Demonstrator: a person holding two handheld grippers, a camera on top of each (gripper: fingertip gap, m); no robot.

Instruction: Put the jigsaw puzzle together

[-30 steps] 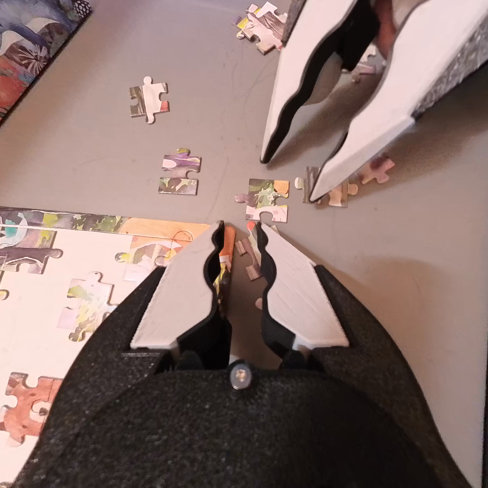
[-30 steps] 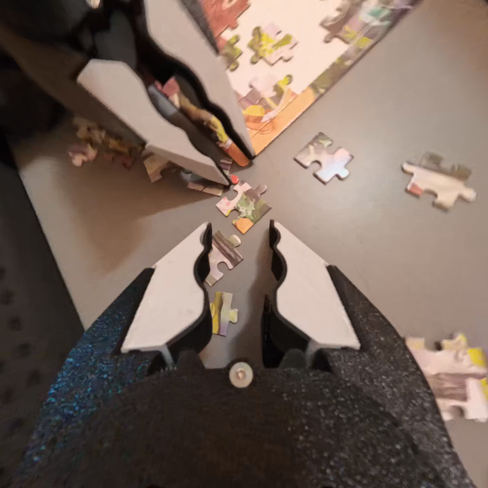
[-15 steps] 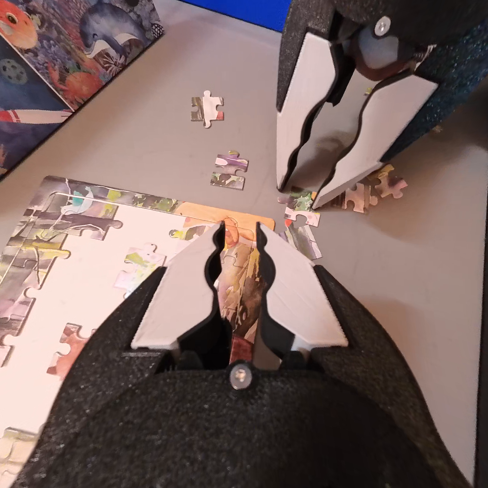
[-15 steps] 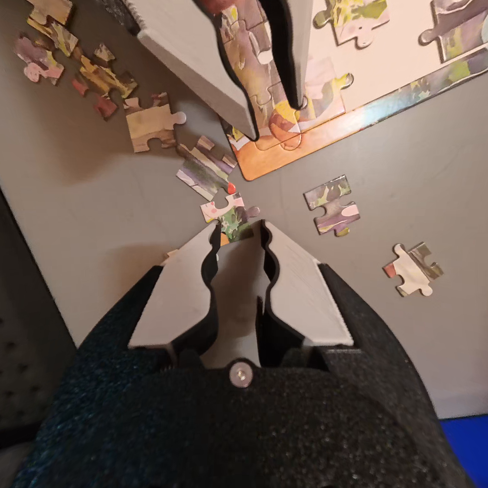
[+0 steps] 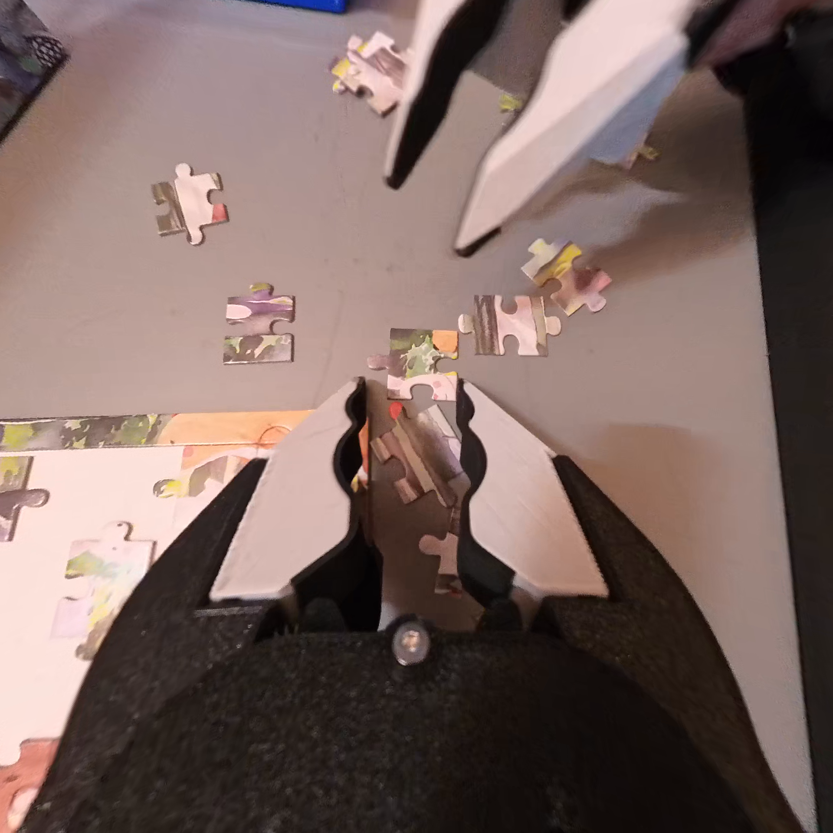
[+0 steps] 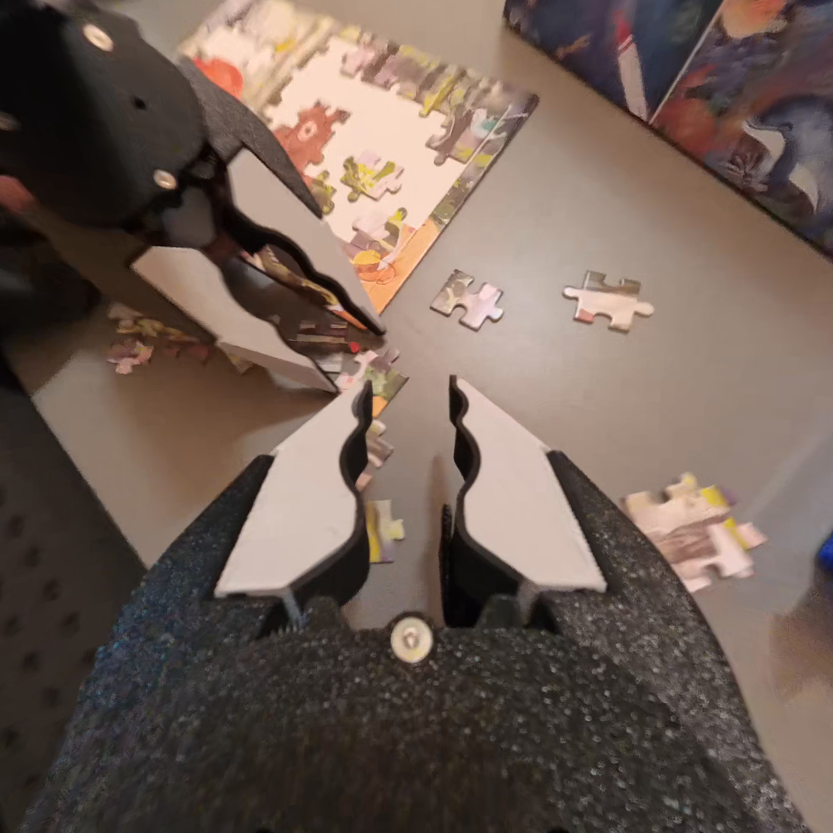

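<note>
Both the left tongs (image 5: 410, 387) and the right tongs (image 6: 410, 383) stand apart and empty over loose puzzle pieces (image 5: 423, 363) on the grey tabletop (image 5: 315, 180), beside the partly filled puzzle board (image 6: 396, 135)

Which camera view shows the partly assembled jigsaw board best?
The right wrist view: the jigsaw board appears nearly whole, though blurred, with its far edge and corner visible. The left wrist view shows only its near corner and border strip, the rest hidden behind the left gripper.
</note>
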